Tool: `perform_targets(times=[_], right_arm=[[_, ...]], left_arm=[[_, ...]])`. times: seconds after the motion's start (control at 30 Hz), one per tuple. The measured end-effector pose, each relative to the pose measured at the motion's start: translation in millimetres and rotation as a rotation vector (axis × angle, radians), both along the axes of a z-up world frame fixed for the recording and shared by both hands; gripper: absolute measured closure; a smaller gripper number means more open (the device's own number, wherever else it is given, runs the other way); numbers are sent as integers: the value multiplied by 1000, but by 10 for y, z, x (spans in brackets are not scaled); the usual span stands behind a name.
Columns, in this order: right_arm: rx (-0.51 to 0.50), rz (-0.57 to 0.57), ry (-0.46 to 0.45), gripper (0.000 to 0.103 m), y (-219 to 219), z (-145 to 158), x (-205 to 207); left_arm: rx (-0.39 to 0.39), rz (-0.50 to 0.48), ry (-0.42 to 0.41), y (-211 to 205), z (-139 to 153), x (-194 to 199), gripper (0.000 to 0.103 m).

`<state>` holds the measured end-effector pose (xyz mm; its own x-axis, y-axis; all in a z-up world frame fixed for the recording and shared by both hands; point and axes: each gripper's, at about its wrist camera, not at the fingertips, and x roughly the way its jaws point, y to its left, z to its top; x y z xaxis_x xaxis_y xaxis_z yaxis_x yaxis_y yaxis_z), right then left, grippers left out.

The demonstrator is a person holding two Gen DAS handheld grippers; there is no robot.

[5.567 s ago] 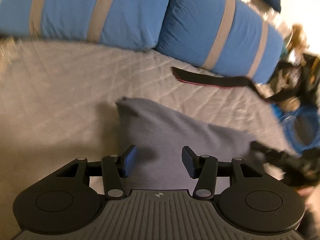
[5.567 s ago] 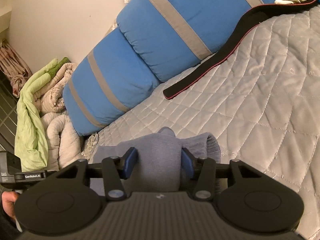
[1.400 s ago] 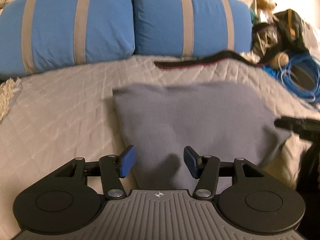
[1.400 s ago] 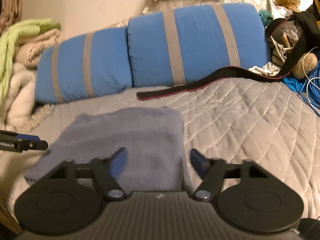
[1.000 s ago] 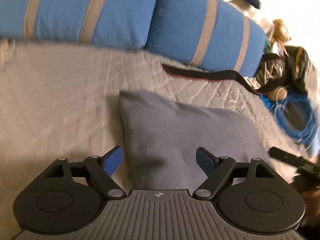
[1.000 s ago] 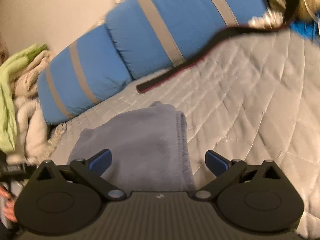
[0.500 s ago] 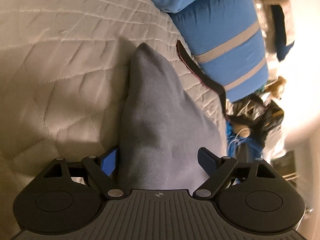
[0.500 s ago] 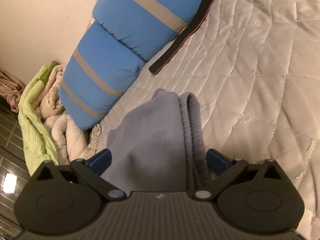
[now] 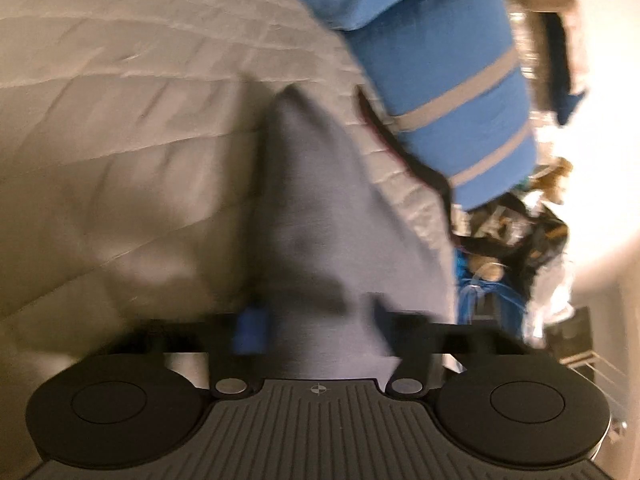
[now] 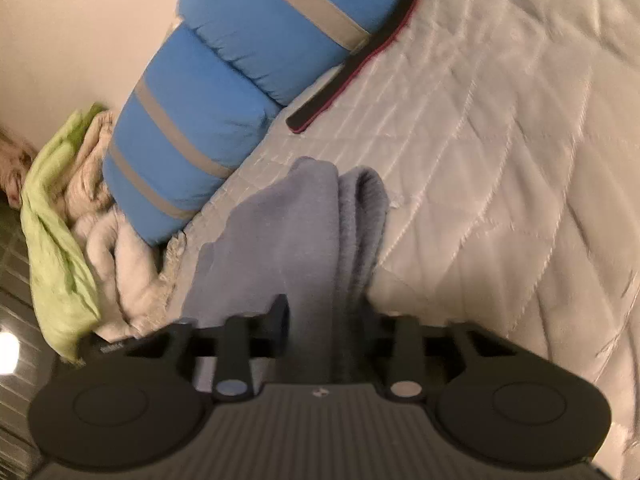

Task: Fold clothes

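Grey folded garment [image 9: 320, 200] on the quilted bed [image 9: 120, 120]: left claw [image 9: 316, 320] and right claw [image 10: 324, 316], jaws just closed, each pinch its near edge.

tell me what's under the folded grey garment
The grey garment lies on the quilted bedspread, which shows all around it. Whatever is directly beneath is covered by the fabric.
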<state>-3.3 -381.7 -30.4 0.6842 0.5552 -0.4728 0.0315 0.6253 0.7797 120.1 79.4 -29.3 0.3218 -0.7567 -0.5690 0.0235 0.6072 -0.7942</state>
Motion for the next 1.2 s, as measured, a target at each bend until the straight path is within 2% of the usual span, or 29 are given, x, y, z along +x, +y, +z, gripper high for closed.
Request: perform_targets(times=[0.07, 0.2, 0.37, 0.93, 1.2], right_arm=[[-12, 5, -35, 74, 17, 43, -28], [-9, 10, -94, 74, 20, 108, -69], [-11, 21, -153, 75, 41, 188, -94], [-49, 23, -152, 75, 128, 323, -31], [-45, 31, -186, 75, 158, 430, 273]], left_arm=[[-21, 11, 17, 28, -41, 4, 80], [6, 3, -23, 10, 73, -21, 82], [-8, -3, -62, 39, 218, -53, 83], [56, -49, -164, 22, 530, -36, 83], [56, -39, -184, 87, 612, 91, 83]])
